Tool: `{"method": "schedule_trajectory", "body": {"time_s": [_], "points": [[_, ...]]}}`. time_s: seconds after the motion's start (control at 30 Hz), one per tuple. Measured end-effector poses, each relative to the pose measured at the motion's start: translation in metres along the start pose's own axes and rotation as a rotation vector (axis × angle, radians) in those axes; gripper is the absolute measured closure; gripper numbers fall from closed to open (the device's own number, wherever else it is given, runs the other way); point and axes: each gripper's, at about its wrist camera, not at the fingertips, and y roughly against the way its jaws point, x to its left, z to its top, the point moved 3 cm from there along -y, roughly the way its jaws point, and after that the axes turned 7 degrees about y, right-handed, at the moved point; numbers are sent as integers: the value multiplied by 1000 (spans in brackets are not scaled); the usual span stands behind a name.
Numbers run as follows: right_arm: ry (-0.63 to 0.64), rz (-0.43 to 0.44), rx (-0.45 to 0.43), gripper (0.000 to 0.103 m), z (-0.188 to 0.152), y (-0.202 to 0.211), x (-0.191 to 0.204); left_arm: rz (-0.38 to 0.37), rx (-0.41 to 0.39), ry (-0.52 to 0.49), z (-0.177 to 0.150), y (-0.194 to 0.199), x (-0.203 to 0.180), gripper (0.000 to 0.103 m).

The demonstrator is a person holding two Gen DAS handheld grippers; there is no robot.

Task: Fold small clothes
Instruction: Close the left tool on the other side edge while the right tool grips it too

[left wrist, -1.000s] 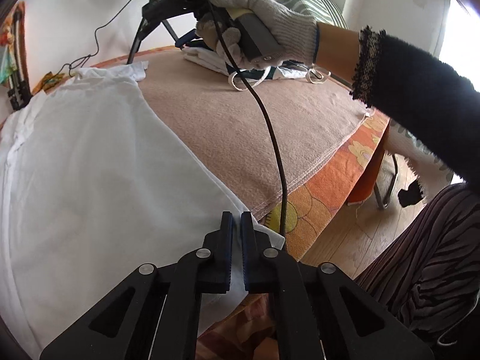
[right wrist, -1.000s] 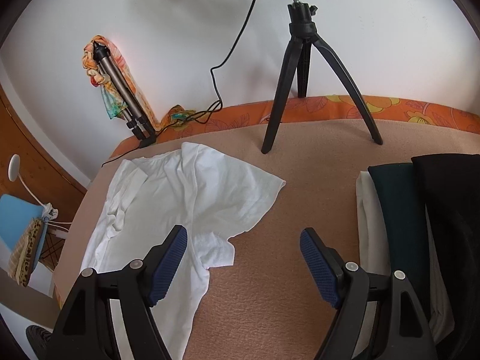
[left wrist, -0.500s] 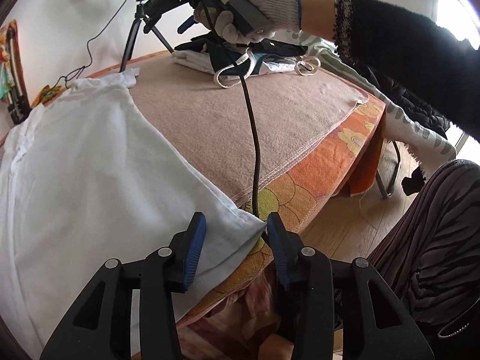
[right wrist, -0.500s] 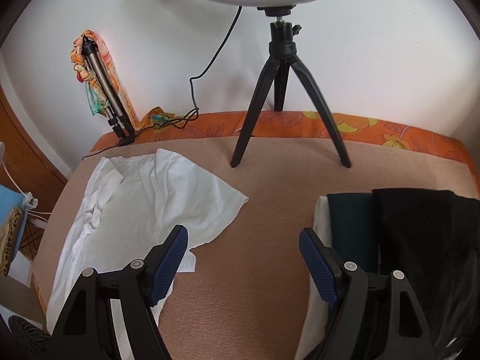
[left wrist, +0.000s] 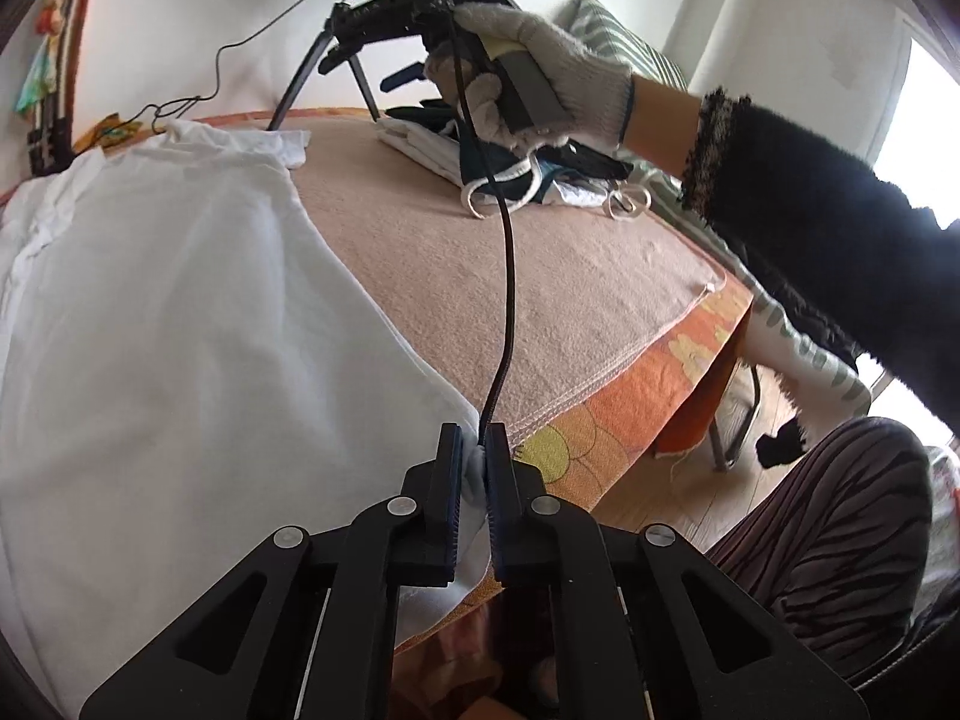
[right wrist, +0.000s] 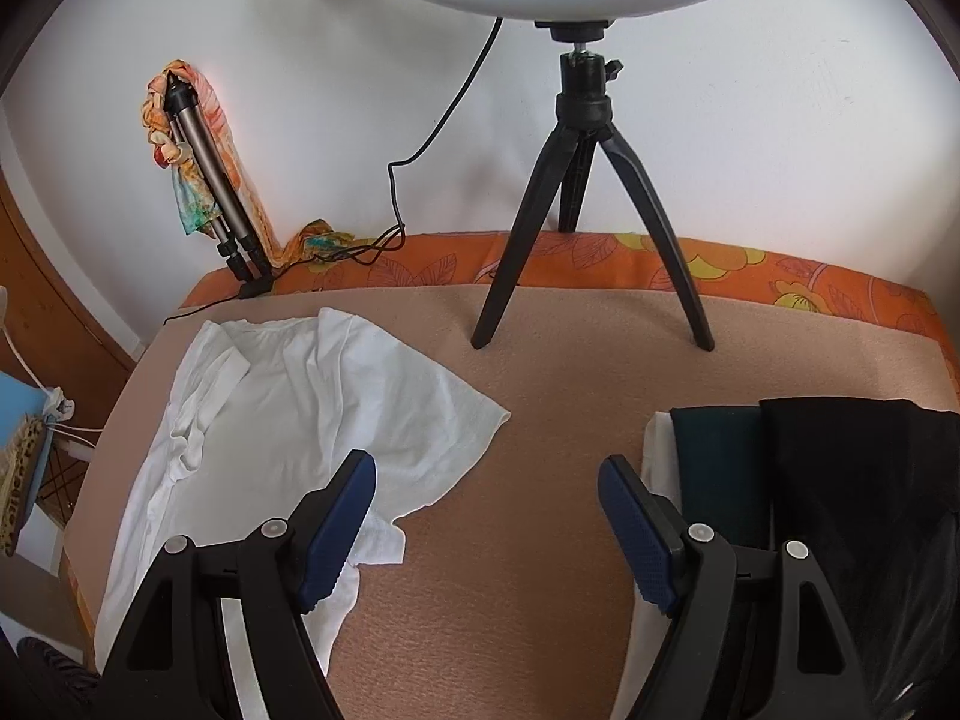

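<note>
Left tongs (left wrist: pixel 474 468) closing, clamped on white shirt (left wrist: pixel 180 330) corner at tabletop (left wrist: pixel 600 276) near edge. Right tongs (right wrist: pixel 486 516) apart, empty, hovering between shirt and folded stack (right wrist: pixel 720 456).

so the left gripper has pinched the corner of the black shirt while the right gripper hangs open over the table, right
Not quite: the shirt is white, not black, as the left wrist view shows. The left gripper is closing on its corner, and the right gripper does hang open over the table.
</note>
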Motion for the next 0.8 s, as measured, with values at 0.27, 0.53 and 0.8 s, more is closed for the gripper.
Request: {"method": "schedule_trajectory", "body": {"time_s": [0.27, 0.53, 0.8], "points": [[-47, 40, 42, 29, 0, -57, 14, 2, -124, 147, 14, 45, 21, 98], [-110, -94, 50, 33, 4, -102, 11, 7, -116, 145, 10, 45, 25, 98], [-19, -106, 34, 100, 18, -105, 40, -3, -124, 194, 2, 51, 37, 98]]}}
